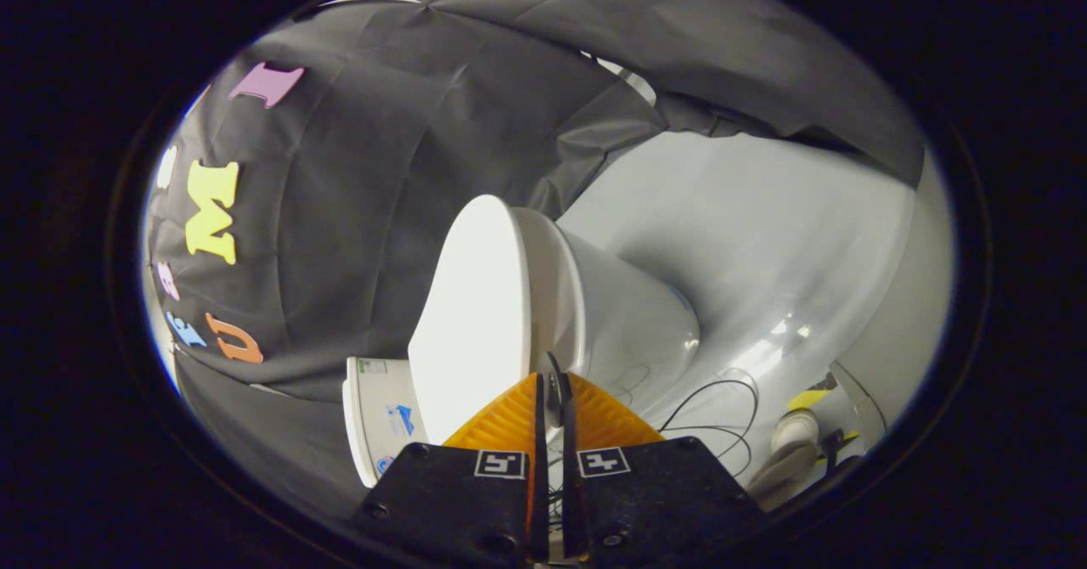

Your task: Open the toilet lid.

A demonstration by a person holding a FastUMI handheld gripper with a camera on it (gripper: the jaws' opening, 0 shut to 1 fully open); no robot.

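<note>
The gripper [552,382], its two orange ribbed fingers [501,420] drawn nearly together with only a thin slit between them, reaches toward a white toilet [628,314] inside a booth draped in black cloth [357,212]. The fingertips meet at the front rim of the toilet lid [471,314], and a sliver of that edge appears to sit in the slit; whether both pads truly press on it cannot be told from this angle. Each finger's black base carries a small square marker [501,464] near the joint.

Just ahead of the fingers, the lid lies closed on the seat [556,289], its broad smooth top stretching away from the tips on the left-finger side, the whole scene rolled sideways by the tilt of the gripper. The bowl swells out beyond the right finger. Beside the left finger's base, touching the far end of the lid, stands the white tank [378,416] with small blue and green stickers on it.

Beyond the right finger, thin black cables [722,408] loop over the pale grey floor [764,238], which gleams with two bright reflections. Farther out on that side sit a white hose fitting [794,433] and a scrap of yellow tape [807,399]. The black cloth closes in the scene behind the toilet.
</note>
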